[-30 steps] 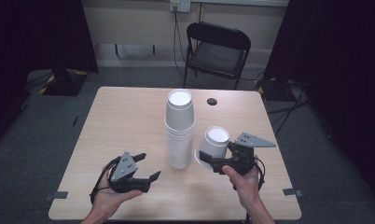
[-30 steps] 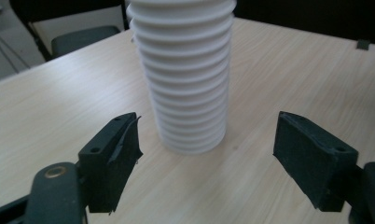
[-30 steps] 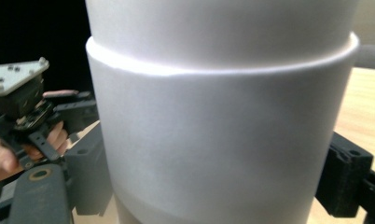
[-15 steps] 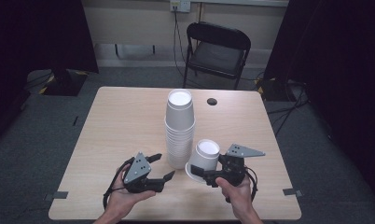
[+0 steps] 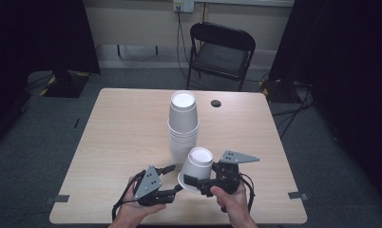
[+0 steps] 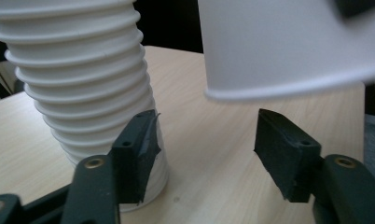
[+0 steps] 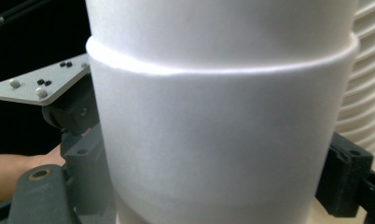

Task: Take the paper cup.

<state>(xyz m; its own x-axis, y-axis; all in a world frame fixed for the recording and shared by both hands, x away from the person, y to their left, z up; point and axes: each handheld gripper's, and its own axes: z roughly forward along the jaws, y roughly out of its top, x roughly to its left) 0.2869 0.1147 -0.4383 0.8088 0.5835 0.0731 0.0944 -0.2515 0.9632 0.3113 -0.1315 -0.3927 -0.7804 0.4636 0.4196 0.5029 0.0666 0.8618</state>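
**Ana:** While the right claw (image 5: 191, 181) holds that white foam cup (image 5: 197, 167) upside down, tilted, just above the near edge of the surface (image 5: 127, 123), how do you think it will handle?

**Ben:** Very light, I'd judge, and soft-walled. Foam dents and cracks under a hard pinch. In the right gripper view the cup (image 7: 218, 126) sits between the two jaws, which press its sides above the rolled rim.

**Ana:** There looks to be a seam partway up, as if a second cup is nested inside.

**Ben:** Possibly; I can't tell for sure. Nested foam tends to stick by friction, so pulling one off would need a steady, straight tug.

**Ana:** And the left claw (image 5: 176, 178)?

**Ben:** Its jaws have just been closing and now stand at a middling gap with nothing between them. In the left gripper view the cup's rim (image 6: 293, 88) hangs just above the pads (image 6: 281, 149).

**Ana:** Where should it take hold?

**Ben:** At the rolled rim, I'd say; that is the stiffest part. Gently, since the wall is smooth and could slip or crush.

**Ana:** The tall stack of cups (image 5: 183, 126) stands just behind, close by.

**Ben:** It is light too, so a nudge could topple it.
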